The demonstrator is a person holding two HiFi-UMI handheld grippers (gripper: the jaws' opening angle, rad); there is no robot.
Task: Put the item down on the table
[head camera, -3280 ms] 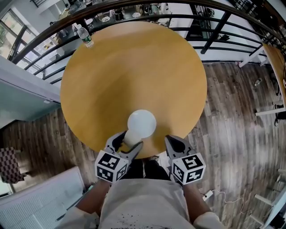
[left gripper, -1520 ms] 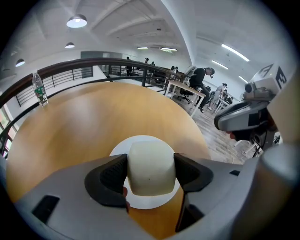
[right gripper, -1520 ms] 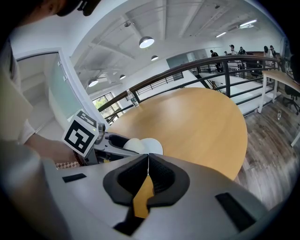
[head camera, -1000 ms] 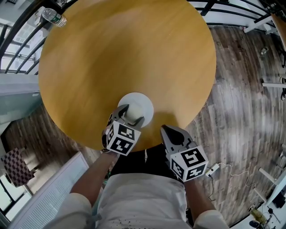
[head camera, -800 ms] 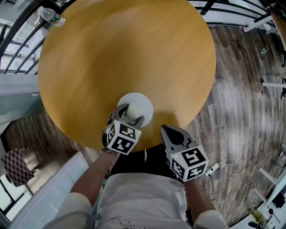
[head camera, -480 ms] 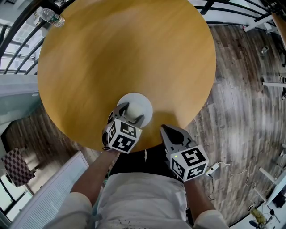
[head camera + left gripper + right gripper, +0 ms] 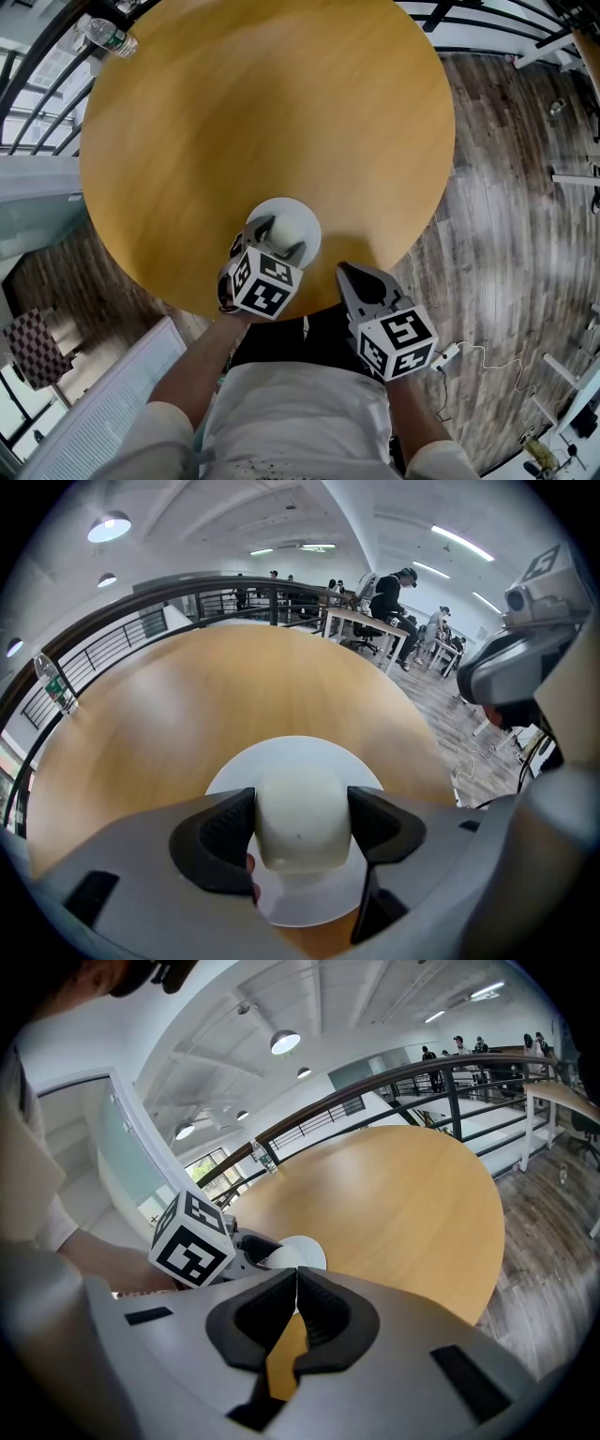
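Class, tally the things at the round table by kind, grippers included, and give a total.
White item: 1
Bottle: 1
Grippers: 2, the left gripper and the right gripper
Total: 4

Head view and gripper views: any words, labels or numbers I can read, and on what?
No text is readable.
Bottle label: too small to read.
Shirt print: cut off by the frame edge, unreadable.
Left cube and right cube: black-and-white square patterns, no letters.
White item: no print visible.
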